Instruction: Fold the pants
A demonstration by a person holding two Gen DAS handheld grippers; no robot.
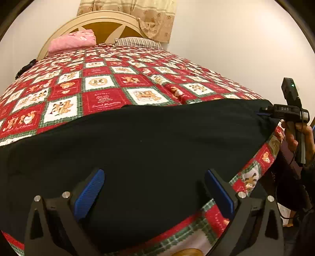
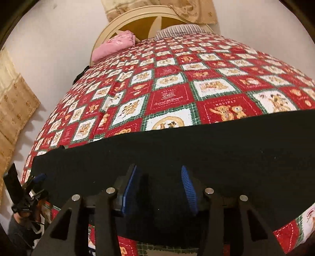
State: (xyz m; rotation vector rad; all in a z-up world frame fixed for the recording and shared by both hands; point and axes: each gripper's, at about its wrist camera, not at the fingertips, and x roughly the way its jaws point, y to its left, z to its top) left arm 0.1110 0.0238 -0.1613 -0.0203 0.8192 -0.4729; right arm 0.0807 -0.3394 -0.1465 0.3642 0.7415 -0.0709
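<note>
where spread on quilt (image 1: 102, 98), black pants (image 1: 147, 141) flat, smooth.

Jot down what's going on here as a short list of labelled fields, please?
Setting: bed with red patchwork quilt
Garment: black pants spread flat near the quilt's front edge
Left tongs: open, above the pants
Right tongs: open, nothing gripped
Far end: pink pillow, striped pillow, cream headboard
Folding: not visibly begun

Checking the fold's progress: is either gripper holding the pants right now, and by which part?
Nothing is held. Left gripper and right gripper stand open over the black pants.
</note>
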